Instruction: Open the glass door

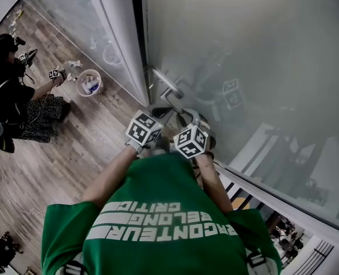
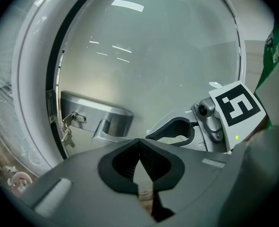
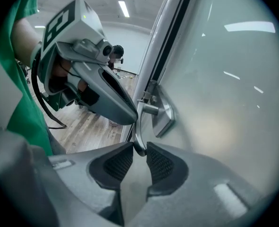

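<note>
My green shirt (image 1: 163, 211) fills the bottom of the head view, and both grippers are bunched up right past it at the door.

My right gripper (image 3: 140, 150) has its fingers (image 3: 160, 164) closed down to a narrow gap with the very tip of the door handle (image 3: 139, 129) pinched between them. It's only the end of the lever, so not much bite.

My left gripper (image 2: 139, 143) is clamped tight on nothing, pads meeting at the tips, and it's parked just beside the handle on the frame side.

The handle sticks out of a metal plate (image 3: 165, 115) at the edge of the frosted glass door (image 3: 224, 103), right next to the white door frame (image 1: 120, 33). A set of keys (image 2: 68, 126) hangs from the lock there. I can't tell if it's locked.

If I were doing this clean, I'd slide the right fingers further onto the lever first. Then press straight down and hold it while swinging the door, because a tip grip probably slips off round metal.

Further back, a person (image 1: 14, 96) sits on the wood floor (image 1: 71, 148) near a bucket (image 1: 89, 82), well clear of the door.
</note>
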Demonstrator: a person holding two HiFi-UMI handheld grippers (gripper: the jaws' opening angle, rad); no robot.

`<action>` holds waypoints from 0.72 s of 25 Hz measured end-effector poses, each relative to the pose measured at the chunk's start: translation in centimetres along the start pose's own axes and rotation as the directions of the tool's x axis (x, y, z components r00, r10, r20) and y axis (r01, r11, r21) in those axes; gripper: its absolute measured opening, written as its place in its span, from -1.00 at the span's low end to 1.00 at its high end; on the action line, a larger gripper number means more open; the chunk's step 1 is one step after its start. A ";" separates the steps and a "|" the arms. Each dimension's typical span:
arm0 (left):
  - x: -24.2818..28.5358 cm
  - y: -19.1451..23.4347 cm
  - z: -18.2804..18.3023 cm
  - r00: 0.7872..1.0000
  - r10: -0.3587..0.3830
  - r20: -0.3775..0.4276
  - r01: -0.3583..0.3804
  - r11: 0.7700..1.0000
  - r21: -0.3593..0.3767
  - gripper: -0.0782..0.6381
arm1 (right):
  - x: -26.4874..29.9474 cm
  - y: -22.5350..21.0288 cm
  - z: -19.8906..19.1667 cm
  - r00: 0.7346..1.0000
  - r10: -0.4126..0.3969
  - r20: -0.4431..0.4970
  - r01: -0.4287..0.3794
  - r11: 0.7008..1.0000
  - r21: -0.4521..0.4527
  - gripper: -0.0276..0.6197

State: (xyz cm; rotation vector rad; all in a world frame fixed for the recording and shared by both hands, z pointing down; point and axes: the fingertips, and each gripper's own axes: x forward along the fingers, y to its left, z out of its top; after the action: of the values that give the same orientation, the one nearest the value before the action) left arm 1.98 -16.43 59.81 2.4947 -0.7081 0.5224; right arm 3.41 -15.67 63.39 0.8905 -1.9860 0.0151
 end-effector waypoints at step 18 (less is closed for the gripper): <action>2.3 1.1 0.5 0.993 0.074 0.094 -0.070 0.996 -0.051 -0.74 | 3.2 -3.0 -0.7 1.000 -0.002 0.012 0.001 0.995 0.101 -0.67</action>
State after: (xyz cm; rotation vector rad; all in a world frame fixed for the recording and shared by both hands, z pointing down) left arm 3.29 -18.45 60.88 2.4701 -0.8403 0.4086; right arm 4.72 -19.44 65.21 0.9583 -2.0109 0.1101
